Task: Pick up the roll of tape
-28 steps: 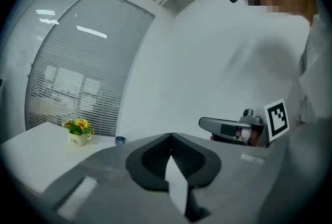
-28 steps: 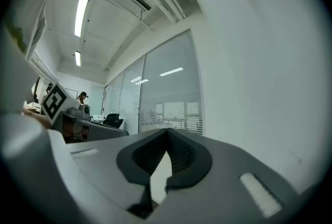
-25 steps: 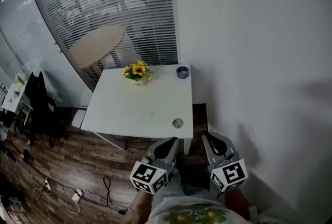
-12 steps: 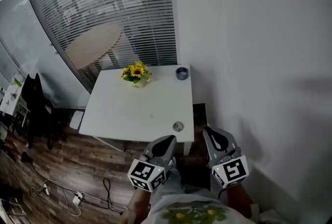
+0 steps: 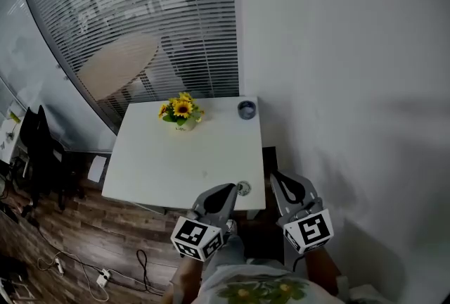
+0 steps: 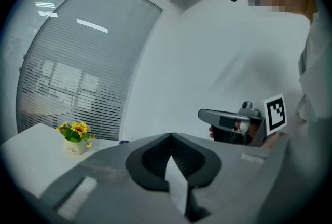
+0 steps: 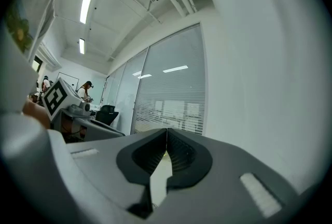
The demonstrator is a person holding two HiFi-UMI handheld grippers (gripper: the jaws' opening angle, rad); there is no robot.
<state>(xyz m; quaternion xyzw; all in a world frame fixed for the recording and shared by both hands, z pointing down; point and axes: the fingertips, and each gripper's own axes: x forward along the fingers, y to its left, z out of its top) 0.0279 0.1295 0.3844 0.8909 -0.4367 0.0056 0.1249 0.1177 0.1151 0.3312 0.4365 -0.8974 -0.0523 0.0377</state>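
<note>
Left gripper (image 5: 229, 188) and right gripper (image 5: 275, 176): both pressed together, empty. Roll of tape (image 5: 243, 188) small, blurry, at near edge of white table (image 5: 176, 162); both gripper views miss it. Left gripper view catches sunflower pot (image 6: 75, 145), dark blue ring (image 6: 123, 141); right's only blinds (image 7: 171, 109).

Left gripper (image 5: 223, 191) and right gripper (image 5: 280, 181) point forward side by side, jaws closed.

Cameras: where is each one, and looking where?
Head view: on the person's head, looking down at the white table; left gripper and right gripper show.
Left gripper view: on that gripper, along shut jaws toward sunflowers; right gripper shows.
Right gripper view: on that gripper, along shut jaws toward window blinds; left gripper shows.
Shared: head and left gripper views show sunflowers.
</note>
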